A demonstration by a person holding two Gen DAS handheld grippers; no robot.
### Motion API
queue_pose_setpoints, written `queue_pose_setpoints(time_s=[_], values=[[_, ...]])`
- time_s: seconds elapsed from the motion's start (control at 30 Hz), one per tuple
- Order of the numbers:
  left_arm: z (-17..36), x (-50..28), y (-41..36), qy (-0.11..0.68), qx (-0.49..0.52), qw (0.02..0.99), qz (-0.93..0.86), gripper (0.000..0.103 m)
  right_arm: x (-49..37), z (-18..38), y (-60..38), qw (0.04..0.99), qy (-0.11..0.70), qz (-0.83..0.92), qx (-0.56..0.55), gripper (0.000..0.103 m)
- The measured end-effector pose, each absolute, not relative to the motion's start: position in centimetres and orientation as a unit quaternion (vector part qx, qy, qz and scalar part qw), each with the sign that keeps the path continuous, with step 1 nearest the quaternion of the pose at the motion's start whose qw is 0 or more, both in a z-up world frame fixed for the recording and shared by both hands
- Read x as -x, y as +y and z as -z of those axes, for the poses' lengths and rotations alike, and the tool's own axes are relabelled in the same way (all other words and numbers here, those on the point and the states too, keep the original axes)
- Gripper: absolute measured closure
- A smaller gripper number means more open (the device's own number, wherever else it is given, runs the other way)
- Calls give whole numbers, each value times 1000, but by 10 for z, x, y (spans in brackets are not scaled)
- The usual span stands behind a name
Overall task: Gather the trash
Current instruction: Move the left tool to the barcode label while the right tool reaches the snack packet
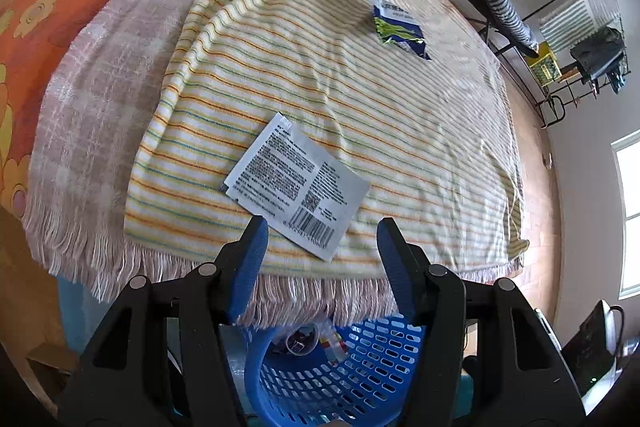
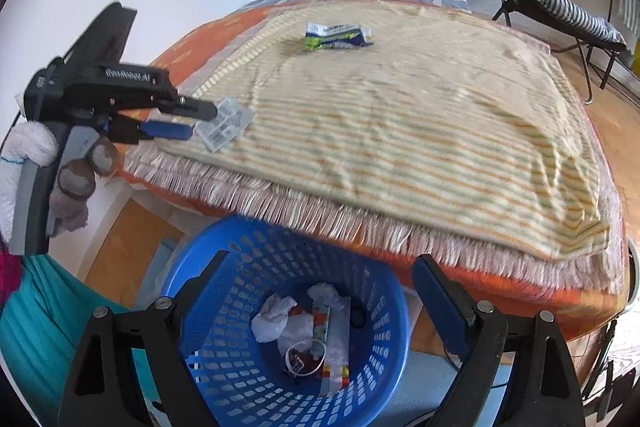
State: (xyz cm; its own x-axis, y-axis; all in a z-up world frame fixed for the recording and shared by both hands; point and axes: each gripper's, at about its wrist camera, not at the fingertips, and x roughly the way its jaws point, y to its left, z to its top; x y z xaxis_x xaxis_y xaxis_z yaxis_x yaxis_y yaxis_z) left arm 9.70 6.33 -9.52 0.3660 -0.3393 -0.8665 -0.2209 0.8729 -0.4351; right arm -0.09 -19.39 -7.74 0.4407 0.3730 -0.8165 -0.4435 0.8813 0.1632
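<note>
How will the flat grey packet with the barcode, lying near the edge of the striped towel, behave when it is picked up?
The grey packet looks thin and flat, so it is probably light and may bend. It lies flush on the soft striped towel, so the left tongs may pinch cloth too. Its surface looks smooth, perhaps slippery.

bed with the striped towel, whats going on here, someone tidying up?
Yes. A person with a claw in each hand is collecting trash from the bed. The left claw is open and reaching toward a silver printed packet lying near the fringed edge of the striped towel. A blue and green wrapper lies farther back. The right claw hangs open and empty over the blue basket, which already holds crumpled trash.
</note>
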Motion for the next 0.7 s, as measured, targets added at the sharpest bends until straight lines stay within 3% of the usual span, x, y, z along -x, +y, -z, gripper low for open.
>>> queue_pose_setpoints(time_s=[0.7], values=[[107,-143,47,572,235,785,38,45,-124,21,-185,857,448,-253,11,12]])
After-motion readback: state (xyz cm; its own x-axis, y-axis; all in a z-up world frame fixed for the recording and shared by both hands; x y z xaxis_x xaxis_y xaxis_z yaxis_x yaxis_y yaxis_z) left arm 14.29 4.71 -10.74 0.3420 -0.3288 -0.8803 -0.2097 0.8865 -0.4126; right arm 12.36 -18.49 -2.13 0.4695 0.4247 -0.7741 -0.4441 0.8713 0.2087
